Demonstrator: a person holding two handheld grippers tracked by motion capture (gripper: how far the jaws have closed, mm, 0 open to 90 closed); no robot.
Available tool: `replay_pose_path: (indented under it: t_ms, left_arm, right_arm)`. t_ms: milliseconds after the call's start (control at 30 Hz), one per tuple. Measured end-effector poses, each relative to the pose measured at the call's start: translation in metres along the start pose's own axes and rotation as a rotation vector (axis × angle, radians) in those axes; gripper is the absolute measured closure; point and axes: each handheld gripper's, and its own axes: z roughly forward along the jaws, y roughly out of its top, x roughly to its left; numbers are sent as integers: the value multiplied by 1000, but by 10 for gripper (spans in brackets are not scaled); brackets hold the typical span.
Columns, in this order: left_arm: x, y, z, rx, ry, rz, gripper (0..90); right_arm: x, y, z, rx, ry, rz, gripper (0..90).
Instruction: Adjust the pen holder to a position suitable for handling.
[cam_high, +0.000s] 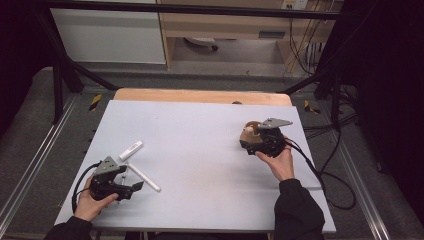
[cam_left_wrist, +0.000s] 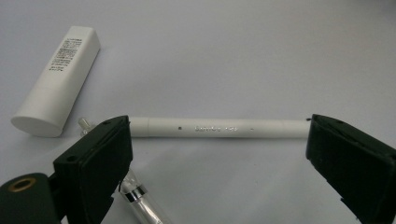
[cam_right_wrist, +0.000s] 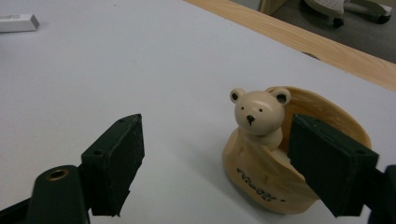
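Desk (cam_high: 200, 150): a pale grey sheet over a wooden top, whose far edge shows as a tan strip; it carries every item below.

Right claw (cam_right_wrist: 215, 163): held in the person's right hand at the desk's far right. Its jaws stand spread with nothing pinched; in the right gripper view the right jaw stands in front of the holder's rim, and whether it touches the rim cannot be told, while the left jaw is well apart from the holder.

Left claw (cam_left_wrist: 219, 154): held in the left hand at the near left corner. Its jaws are spread wide, low over the desk, just in front of the pen and gripping nothing.

Wooden holder (cam_right_wrist: 261, 182): a round, light-wood cup with dark lettering on its front and a small bear figure (cam_right_wrist: 259, 112) rising from it, upright on the desk.

White cap (cam_left_wrist: 58, 79): a squarish tube with printed text, lying flat beside the pen's left end.

White pen (cam_left_wrist: 219, 127): a slim stick lying crosswise beyond the left jaws.

Clear tube (cam_left_wrist: 140, 205): a small glassy piece lying by the left jaw.
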Motion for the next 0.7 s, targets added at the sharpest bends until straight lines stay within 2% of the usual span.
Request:
replay_pose_path:
  t_ms: [133, 400, 467, 700]
  left_arm:
    - [0, 0, 0, -1, 0, -2, 72]
    - [0, 0, 0, 0, 0, -1, 74]
    - [0, 0, 0, 1, 0, -1, 75]
    - [0, 0, 0, -1, 2, -2, 77]
  right_arm:
    - [-5, 2, 7, 22, -21, -23, 278]
    - [-11, 4, 15, 42, -46, -38, 343]
    - [-13, 4, 18, 45, -61, -47, 382]
    - [-15, 5, 23, 48, -46, -59, 474]
